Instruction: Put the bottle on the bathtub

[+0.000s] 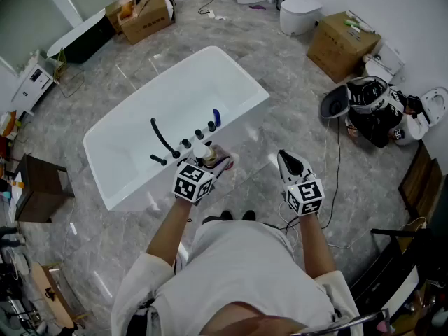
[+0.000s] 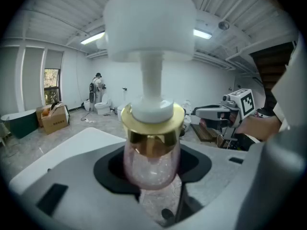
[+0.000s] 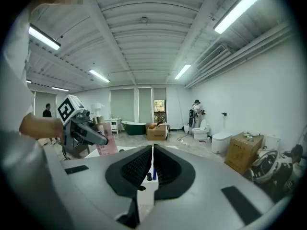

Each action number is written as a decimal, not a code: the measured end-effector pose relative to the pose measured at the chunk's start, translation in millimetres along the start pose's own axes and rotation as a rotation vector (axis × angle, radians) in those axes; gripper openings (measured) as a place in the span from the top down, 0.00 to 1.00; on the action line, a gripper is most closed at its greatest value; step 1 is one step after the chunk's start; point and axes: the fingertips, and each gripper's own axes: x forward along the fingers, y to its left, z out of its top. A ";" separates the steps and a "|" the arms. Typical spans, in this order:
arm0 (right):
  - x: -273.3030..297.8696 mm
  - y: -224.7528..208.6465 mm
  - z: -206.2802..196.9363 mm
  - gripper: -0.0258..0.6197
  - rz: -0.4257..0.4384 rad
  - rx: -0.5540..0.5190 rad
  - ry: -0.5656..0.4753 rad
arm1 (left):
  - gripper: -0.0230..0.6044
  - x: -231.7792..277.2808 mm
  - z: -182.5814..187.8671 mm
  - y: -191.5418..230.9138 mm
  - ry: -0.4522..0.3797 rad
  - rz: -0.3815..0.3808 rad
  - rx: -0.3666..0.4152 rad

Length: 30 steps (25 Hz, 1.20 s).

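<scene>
**Head view.** My left tool (image 1: pixel 210 162) holds the bottle (image 1: pixel 217 161) at the near rim of the bathtub (image 1: pixel 210 72), just right of the black tap fittings (image 1: pixel 175 144). I cannot tell from here whether the base touches the rim. My right tool (image 1: pixel 289 165) hangs to the right, well apart from the tub and clear of the bottle.

**Left gripper view.** The jaws are clamped on the pink, clear body of the bottle (image 2: pixel 151 159). Its long axis runs vertically. The gold collar (image 2: pixel 152 121) sits above the body, and the white pump head (image 2: pixel 149 23) points up.

**Right gripper view.** The right tool (image 3: pixel 152 166) has its jaws drawn almost together, with nothing between them. To the left, the left tool (image 3: pixel 79 126) carries the bottle (image 3: pixel 107 145) roughly upright.

**Progress.** I judge that the pick-up and carry are complete. Seating the bottle's base on the rim and releasing it remain to be done.
</scene>
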 end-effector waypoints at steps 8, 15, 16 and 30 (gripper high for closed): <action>6.6 -4.8 2.0 0.91 0.007 -0.005 -0.008 | 0.61 4.0 -1.3 5.6 0.006 0.012 -0.010; 10.6 -18.6 -2.4 0.91 0.000 0.043 -0.008 | 0.61 8.7 -2.0 6.0 0.015 0.037 -0.024; 10.4 -21.5 -3.4 0.91 -0.001 0.047 -0.009 | 0.61 10.1 -1.5 5.6 0.015 0.041 -0.026; 11.0 -61.0 -31.9 0.91 0.017 0.078 0.017 | 0.61 37.9 -6.3 0.3 0.033 0.088 -0.054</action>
